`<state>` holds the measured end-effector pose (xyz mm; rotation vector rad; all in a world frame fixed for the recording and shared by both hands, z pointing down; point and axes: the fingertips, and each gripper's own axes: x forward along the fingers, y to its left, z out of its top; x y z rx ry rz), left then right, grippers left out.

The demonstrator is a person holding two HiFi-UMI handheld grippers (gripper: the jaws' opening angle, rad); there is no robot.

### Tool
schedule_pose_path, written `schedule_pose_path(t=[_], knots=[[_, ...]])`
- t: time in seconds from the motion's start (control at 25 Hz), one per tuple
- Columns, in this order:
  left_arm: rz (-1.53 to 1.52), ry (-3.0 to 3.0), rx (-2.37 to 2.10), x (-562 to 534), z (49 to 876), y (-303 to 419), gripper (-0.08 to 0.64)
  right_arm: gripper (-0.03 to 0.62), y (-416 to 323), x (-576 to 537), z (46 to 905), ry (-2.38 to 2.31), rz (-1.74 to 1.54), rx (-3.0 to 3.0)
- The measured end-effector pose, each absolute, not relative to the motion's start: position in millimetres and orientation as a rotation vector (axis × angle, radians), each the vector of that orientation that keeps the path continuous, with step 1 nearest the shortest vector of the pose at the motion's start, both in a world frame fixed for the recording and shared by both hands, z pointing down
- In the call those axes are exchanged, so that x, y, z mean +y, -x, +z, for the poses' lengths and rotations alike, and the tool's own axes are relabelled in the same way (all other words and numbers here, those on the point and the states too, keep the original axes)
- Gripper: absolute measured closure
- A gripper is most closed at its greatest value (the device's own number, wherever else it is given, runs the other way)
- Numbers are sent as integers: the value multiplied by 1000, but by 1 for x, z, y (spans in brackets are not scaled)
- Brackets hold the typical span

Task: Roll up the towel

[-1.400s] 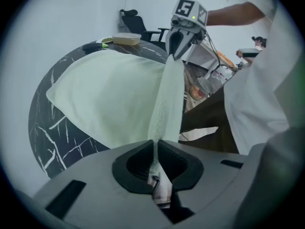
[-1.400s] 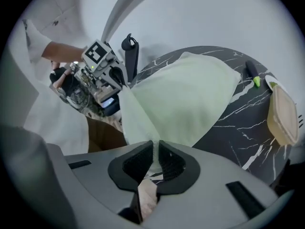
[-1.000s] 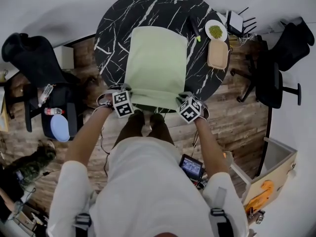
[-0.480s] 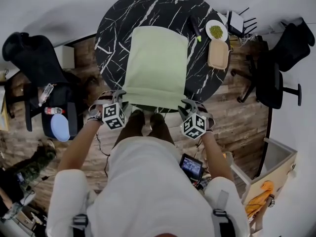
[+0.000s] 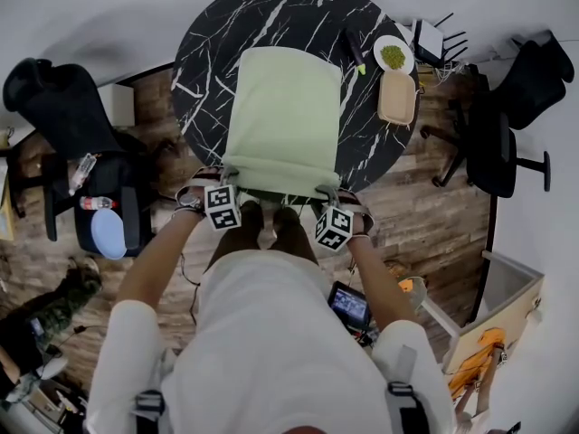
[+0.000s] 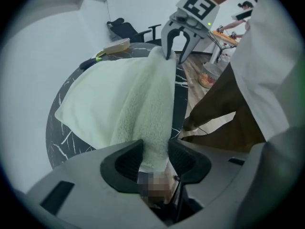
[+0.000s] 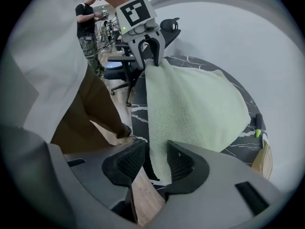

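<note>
The pale green towel (image 5: 285,107) lies flat across the middle of the round black bench (image 5: 204,52), its near end gathered into a first thick fold at the bench's near rim, so I judge the rolling barely begun. The left gripper (image 6: 153,149) is closing its fingers on that fold, which fills the gap between them, while the right gripper (image 7: 155,159) is opening, the fold's other end standing loose between its fingers. Next, I think, the right fingers must clamp too, then both turn the fold evenly toward the bench's far side.
</note>
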<state>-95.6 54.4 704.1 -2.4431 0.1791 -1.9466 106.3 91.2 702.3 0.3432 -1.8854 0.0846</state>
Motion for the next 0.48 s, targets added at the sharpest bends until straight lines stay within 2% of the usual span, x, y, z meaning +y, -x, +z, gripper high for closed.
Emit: schedule_pose_path(t=[0.28,0.48], knots=[[-1990,2406,156,44,711,91,409,548,-106,72,708,-406,115,-1860],[-1978,2434,168,48,704,93,510,569,-109,76,700,-393,148,-1872]])
